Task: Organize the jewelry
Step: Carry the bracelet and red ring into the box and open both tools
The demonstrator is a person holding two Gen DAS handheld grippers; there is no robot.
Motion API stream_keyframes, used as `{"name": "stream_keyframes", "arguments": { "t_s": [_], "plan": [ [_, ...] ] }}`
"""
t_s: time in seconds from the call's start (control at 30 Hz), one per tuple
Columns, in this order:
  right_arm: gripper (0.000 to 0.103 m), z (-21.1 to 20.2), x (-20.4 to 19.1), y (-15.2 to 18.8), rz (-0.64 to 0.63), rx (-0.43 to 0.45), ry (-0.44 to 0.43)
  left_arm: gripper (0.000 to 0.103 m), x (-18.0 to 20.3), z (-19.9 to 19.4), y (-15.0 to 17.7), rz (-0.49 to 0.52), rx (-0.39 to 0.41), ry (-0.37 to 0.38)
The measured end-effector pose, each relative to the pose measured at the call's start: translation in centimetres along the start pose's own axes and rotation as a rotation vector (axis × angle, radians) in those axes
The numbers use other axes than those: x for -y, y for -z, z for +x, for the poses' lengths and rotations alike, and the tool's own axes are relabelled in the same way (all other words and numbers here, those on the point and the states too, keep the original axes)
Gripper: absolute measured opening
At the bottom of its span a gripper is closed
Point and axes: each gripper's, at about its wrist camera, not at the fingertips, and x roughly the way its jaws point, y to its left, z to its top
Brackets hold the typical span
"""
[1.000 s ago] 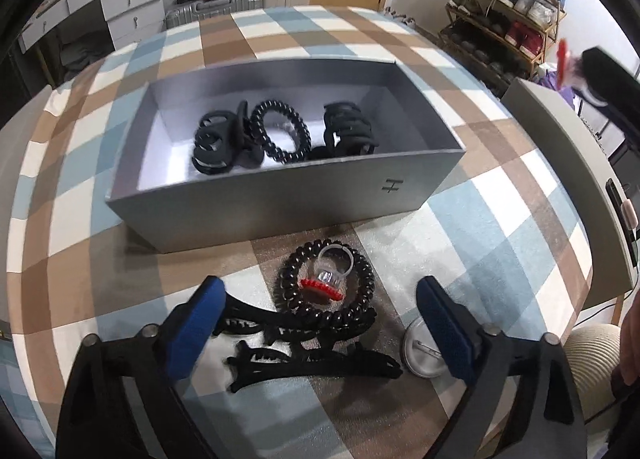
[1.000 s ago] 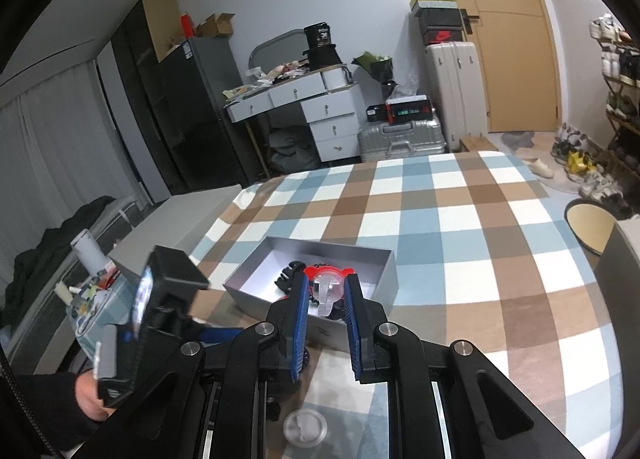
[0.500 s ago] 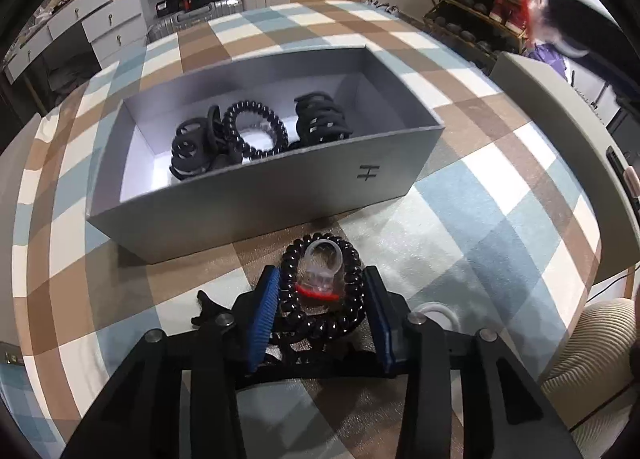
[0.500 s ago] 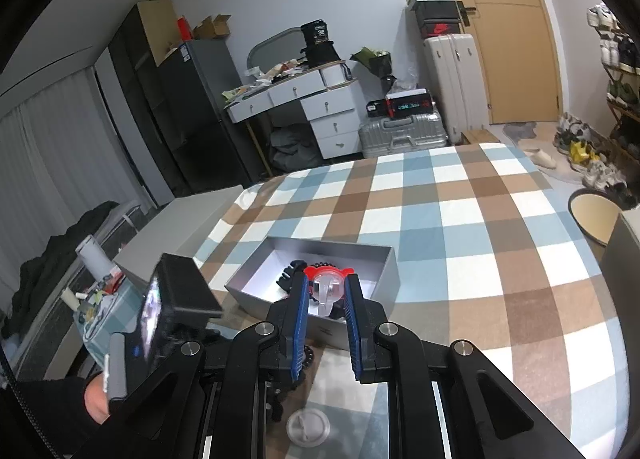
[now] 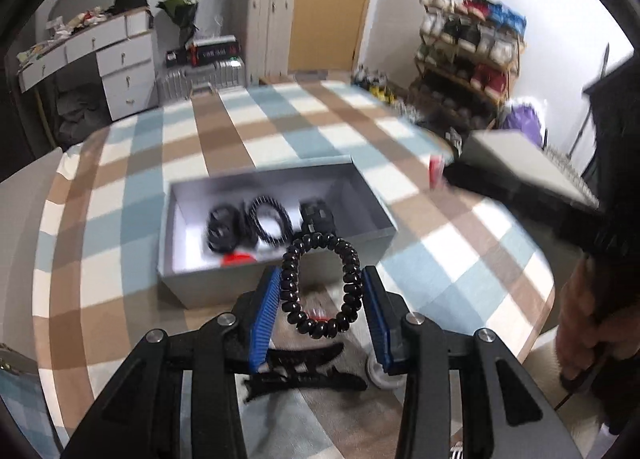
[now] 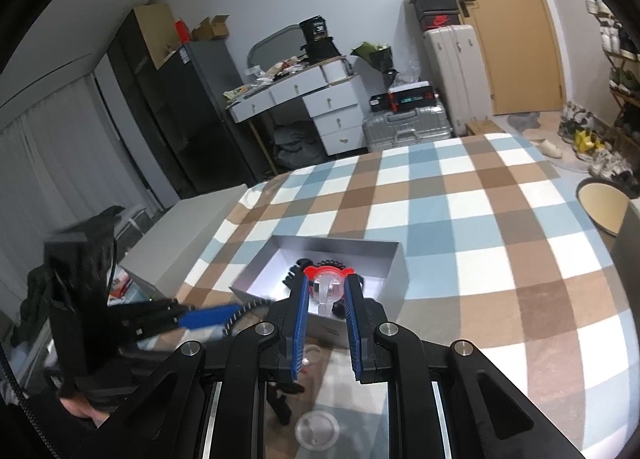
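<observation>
The left gripper (image 5: 320,301) grasps a black coiled spiral hair tie (image 5: 322,285): its blue-padded fingers (image 5: 264,317) press on the ring's two sides and hold it clear of the checked blue, brown and white worktop (image 5: 452,255), in front of the open grey rectangular box (image 5: 276,279). Inside the box lie a black claw clip (image 5: 222,229), a second black spiral tie (image 5: 272,221), another black clip (image 5: 318,219) and a small red piece (image 5: 239,258). Below the held tie, a long black toothed hair clip (image 5: 304,371) and a clear round lid (image 5: 378,373) rest on the worktop.

The right gripper (image 6: 326,313) is clenched on a small clear plastic piece with a red top (image 6: 328,285), held above the box's near wall (image 6: 332,325). A person's hand (image 5: 592,323) shows at the right edge.
</observation>
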Motion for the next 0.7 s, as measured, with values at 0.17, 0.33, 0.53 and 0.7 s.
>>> {"name": "stream_keyframes", "arguments": {
  "t_s": [0.17, 0.33, 0.53, 0.7],
  "plan": [
    [0.017, 2.2, -1.1, -0.9, -0.056, -0.023, -0.009, 0.035, -2.4, 0.8, -2.1, -0.068, 0.055, -0.053],
    [0.017, 4.3, -1.9, -2.6, -0.106, -0.048, -0.004, 0.035, -4.4, 1.9, -3.3, -0.130, 0.080, -0.080],
    [0.017, 7.9, -1.1, -4.4, -0.118, -0.081, 0.006, 0.035, -5.9, 3.6, -3.5, -0.186, 0.049, -0.083],
    [0.017, 10.1, 0.8, -3.6, -0.069, -0.124, -0.004, 0.035, -5.9, 4.2, -3.2, -0.176, 0.019, -0.098]
  ]
}}
